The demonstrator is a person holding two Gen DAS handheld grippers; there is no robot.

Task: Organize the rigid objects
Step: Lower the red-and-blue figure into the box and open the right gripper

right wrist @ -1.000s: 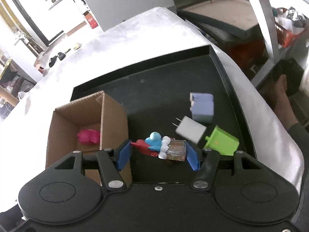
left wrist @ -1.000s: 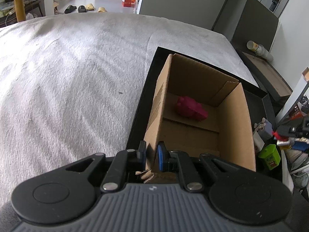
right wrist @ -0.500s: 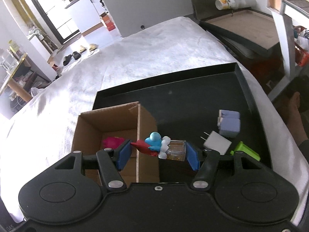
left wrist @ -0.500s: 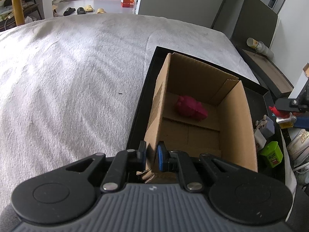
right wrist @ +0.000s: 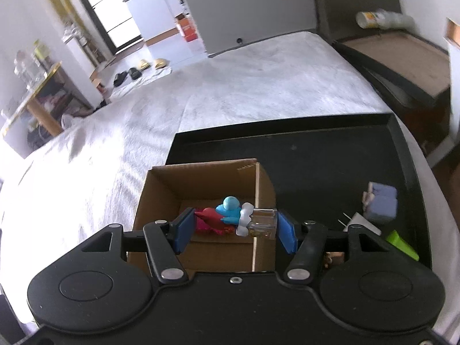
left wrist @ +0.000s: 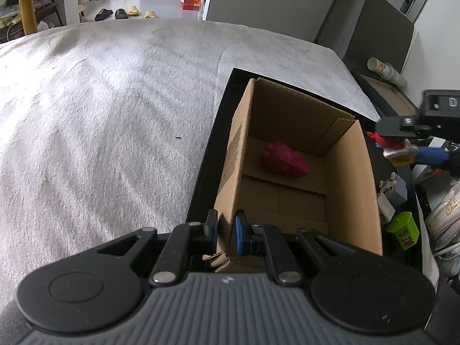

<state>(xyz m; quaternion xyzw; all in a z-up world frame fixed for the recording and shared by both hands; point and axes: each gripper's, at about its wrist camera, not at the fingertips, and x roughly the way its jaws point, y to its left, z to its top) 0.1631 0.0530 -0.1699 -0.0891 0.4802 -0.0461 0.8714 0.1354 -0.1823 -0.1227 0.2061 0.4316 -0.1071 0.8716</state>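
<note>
Now the right gripper (right wrist: 234, 225), its blue pads clamped across a small figurine with a blue round head, red tail, white ruff and clear amber-tinted block base (right wrist: 238, 218), hangs over the right-hand wall of the open brown cardboard box (right wrist: 161, 189), where a second ago it held the same toy above the bare floor of the shallow black plastic tray (right wrist: 316, 155), well to the right of the box. Since then the box has slid under the jaws, and the magenta lumpy toy (left wrist: 283, 161) lying on the box floor now shows just below and behind the held figurine. I judge the carry nearly done: a little more travel to the left should put the toy clear of the wall and ready to drop in. The left gripper (left wrist: 225, 230) has not shifted; its jaws are pinched shut on the near corner of the box wall, steadying it. Right of the right gripper, a lavender block (right wrist: 382, 204), a white plug adapter (right wrist: 359, 222) and a bright green plastic cube (left wrist: 402, 230) wait on the tray. That cube carries a small red-and-dark sticker, too small to read; no other writing is legible.
</note>
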